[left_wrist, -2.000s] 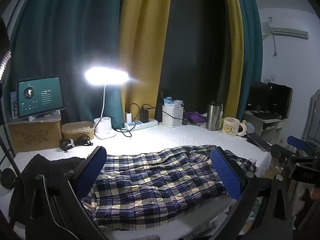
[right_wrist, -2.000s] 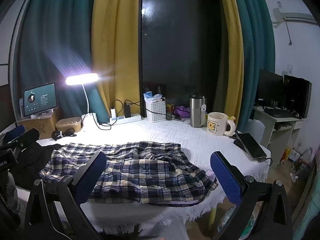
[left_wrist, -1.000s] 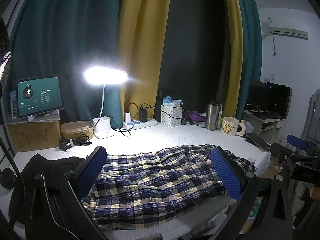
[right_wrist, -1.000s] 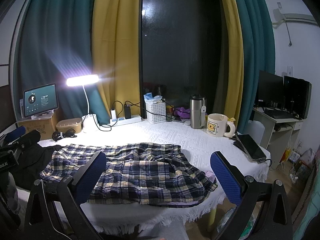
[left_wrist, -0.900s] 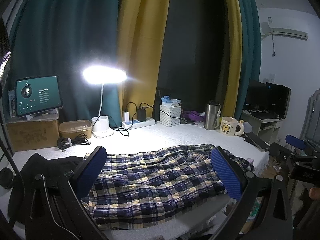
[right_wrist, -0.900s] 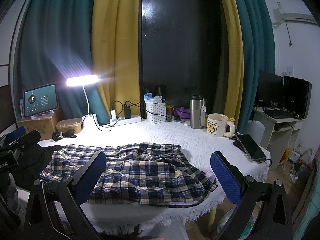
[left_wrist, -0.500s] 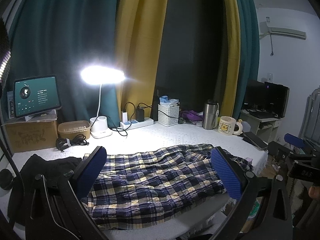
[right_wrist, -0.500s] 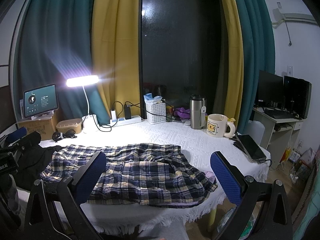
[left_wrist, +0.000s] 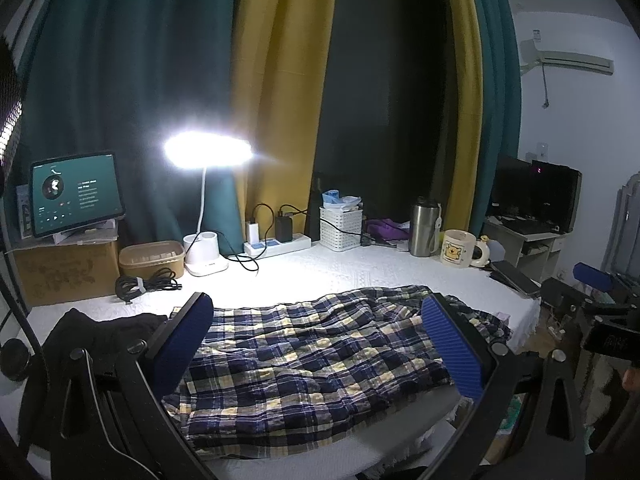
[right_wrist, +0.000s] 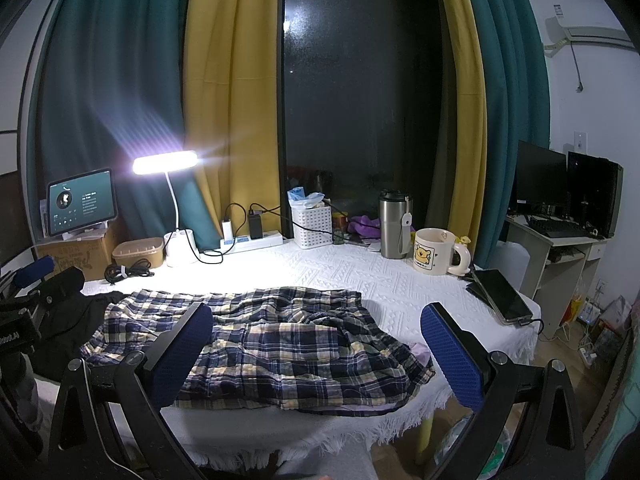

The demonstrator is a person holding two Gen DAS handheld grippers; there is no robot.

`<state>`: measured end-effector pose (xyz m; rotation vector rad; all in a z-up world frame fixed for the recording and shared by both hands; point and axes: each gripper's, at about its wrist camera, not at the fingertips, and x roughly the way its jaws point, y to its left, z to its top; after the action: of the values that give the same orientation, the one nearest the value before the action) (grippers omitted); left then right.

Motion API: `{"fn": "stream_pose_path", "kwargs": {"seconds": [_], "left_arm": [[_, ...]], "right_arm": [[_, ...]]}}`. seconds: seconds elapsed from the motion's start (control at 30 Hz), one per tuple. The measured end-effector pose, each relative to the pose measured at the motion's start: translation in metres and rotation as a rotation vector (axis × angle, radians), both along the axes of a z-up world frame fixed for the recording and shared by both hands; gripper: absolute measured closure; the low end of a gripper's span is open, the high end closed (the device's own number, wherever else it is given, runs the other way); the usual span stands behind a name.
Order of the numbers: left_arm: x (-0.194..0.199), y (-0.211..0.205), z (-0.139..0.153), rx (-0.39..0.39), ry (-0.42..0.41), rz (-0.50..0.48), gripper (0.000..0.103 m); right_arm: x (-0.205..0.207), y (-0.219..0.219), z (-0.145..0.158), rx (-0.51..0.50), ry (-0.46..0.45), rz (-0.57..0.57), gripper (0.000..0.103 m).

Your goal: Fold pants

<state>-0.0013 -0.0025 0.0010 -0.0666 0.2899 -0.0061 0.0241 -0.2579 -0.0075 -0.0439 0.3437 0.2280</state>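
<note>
You held the left gripper (left_wrist: 318,338) raised above the near left part of the table (left_wrist: 360,272), its two blue-padded fingers (left_wrist: 182,342) spread wide and holding nothing, pointed across the cloth toward the curtains. From that view the plaid pants (left_wrist: 316,356) lay rumpled and flat on the near half of the white tablecloth, running left to right, with a dark garment (left_wrist: 80,332) heaped touching their left end. Your right gripper (right_wrist: 316,346) hovered off the near edge toward the right, level and aimed the same way, its fingers (right_wrist: 450,356) likewise set wide apart with nothing between them; neither tool touched the fabric. In the right wrist view the pants (right_wrist: 260,340) showed navy, white and pale yellow checks, creased in ridges along the far side, a rectangular patch pocket facing up near the middle, and the right end slumping over the fringed table edge (right_wrist: 360,436). Farther back, left to right, stood a lit tablet (right_wrist: 82,200), a glowing desk lamp (right_wrist: 166,164), a power strip (right_wrist: 250,242), a white basket (right_wrist: 312,226), a steel tumbler (right_wrist: 394,224) and a bear mug (right_wrist: 436,256), all well apart from the pants.
</note>
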Motion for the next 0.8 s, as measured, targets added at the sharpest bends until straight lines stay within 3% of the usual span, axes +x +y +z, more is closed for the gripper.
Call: {"fn": "stream_pose_path", "kwargs": {"seconds": [0.8], "left_arm": [[-0.0012,0.0030,-0.0022,0.001,-0.004,0.013,0.000]], "right_arm": [[0.0002,0.0013,-0.0002,0.000,-0.003,0.000,0.000]]}}
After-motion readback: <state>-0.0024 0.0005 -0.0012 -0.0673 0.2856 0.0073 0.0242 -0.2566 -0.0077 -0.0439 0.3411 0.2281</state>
